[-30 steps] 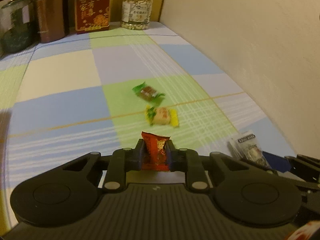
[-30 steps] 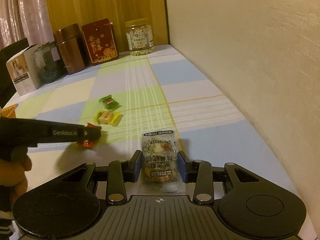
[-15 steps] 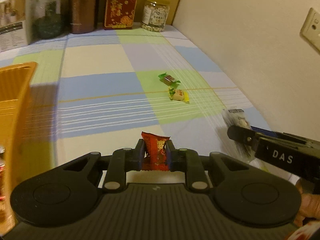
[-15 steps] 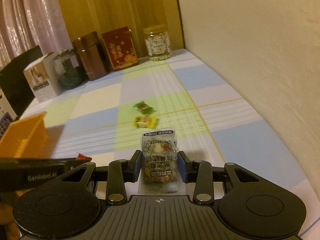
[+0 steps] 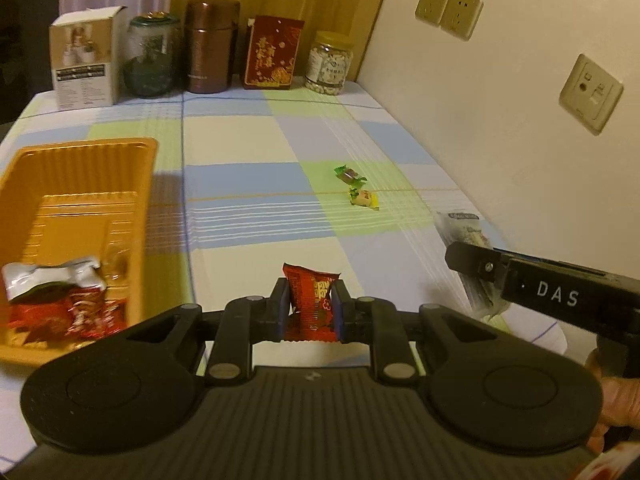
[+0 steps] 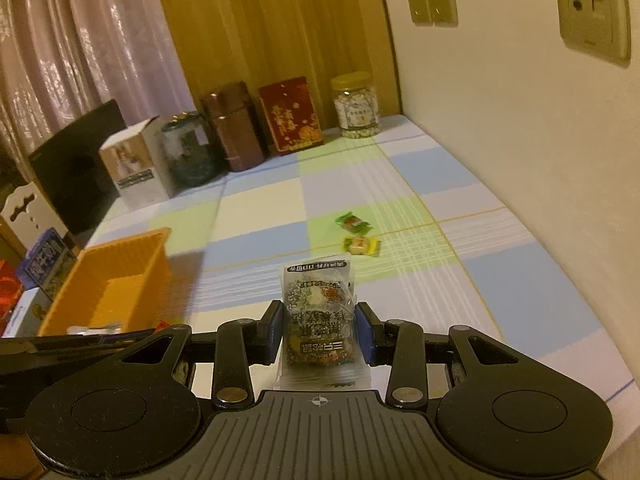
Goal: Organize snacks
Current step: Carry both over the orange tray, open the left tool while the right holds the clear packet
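Both tongs are loaded and up off the desk (image 5: 240,140)! The left tongs (image 5: 311,304) are pinching a small red foil snack packet (image 5: 311,300), which stands upright between the blue pads over the checked blue, green and cream cloth. Over on the other side, the right tongs (image 6: 320,328) are clamped on a clear plastic-wrapped grain bar with black print (image 6: 318,312), held upright with its top edge poking above the pads. In the left view those right tongs (image 5: 468,258) come in from the right edge, the wrapped bar hanging from their tip.

To the left sits the orange plastic tray (image 5: 80,152), and it already holds red wrapped snacks (image 5: 68,316) and a crumpled silver wrapper (image 5: 52,276) at its near end. Lying loose mid-desk are a green-wrapped candy (image 6: 352,221) and, just beside it, a yellow-wrapped candy (image 6: 361,245), close together but apart.

Along the back edge: a white carton (image 5: 86,64), a green-tinted glass jar (image 5: 150,60), a brown metal canister (image 5: 211,46), a red printed box (image 5: 273,54) and a clear jar of pale nuts with a yellow lid (image 5: 329,64).
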Available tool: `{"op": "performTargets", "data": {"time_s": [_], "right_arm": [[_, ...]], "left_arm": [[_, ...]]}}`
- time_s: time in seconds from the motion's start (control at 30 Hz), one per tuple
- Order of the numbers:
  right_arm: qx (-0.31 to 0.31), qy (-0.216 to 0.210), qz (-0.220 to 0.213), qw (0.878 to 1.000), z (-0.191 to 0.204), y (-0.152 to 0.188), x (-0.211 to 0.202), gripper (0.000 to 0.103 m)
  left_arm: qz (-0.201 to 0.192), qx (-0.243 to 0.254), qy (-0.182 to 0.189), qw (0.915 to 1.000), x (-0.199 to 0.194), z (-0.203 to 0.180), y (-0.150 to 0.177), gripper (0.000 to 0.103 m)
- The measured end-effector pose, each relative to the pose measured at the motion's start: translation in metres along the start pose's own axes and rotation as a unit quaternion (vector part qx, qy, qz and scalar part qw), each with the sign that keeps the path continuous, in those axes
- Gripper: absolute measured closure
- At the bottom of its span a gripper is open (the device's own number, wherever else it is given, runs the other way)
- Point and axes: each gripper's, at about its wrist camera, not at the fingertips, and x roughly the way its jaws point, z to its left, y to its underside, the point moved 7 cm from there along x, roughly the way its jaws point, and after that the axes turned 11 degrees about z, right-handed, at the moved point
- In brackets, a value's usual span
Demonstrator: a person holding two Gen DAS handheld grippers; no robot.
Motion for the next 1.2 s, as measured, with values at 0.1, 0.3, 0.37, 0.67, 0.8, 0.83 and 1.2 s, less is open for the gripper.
{"op": "performTargets", "data": {"time_s": [0.1, 0.3, 0.37, 0.67, 0.8, 0.83, 1.2], "right_arm": [[-0.005, -0.008, -0.005, 1.000, 0.015, 0.005, -0.012, 0.065], [-0.018, -0.023, -0.002, 1.000, 0.046, 0.017, -0.023, 0.065], [-0.025, -0.029, 0.001, 0.999, 0.057, 0.022, -0.024, 0.065], [-0.059, -0.053, 0.009, 0.997, 0.106, 0.035, -0.023, 0.065], [-0.076, -0.061, 0.014, 0.995, 0.127, 0.041, -0.019, 0.065], [-0.080, -0.063, 0.016, 0.995, 0.132, 0.042, -0.019, 0.064], [-0.110, -0.074, 0.027, 0.991, 0.169, 0.049, -0.008, 0.065]], "left_arm": [[-0.003, -0.002, -0.003, 1.0000, -0.014, 0.006, 0.007, 0.084], [-0.010, -0.013, -0.012, 0.9998, -0.040, 0.022, 0.021, 0.084], [-0.013, -0.015, -0.015, 0.9997, -0.048, 0.028, 0.025, 0.084], [-0.028, -0.034, -0.039, 0.9983, -0.082, 0.060, 0.037, 0.084], [-0.033, -0.047, -0.047, 0.9972, -0.095, 0.078, 0.043, 0.084], [-0.034, -0.050, -0.049, 0.9969, -0.097, 0.082, 0.044, 0.084], [-0.044, -0.080, -0.062, 0.9939, -0.116, 0.121, 0.053, 0.084]]}}
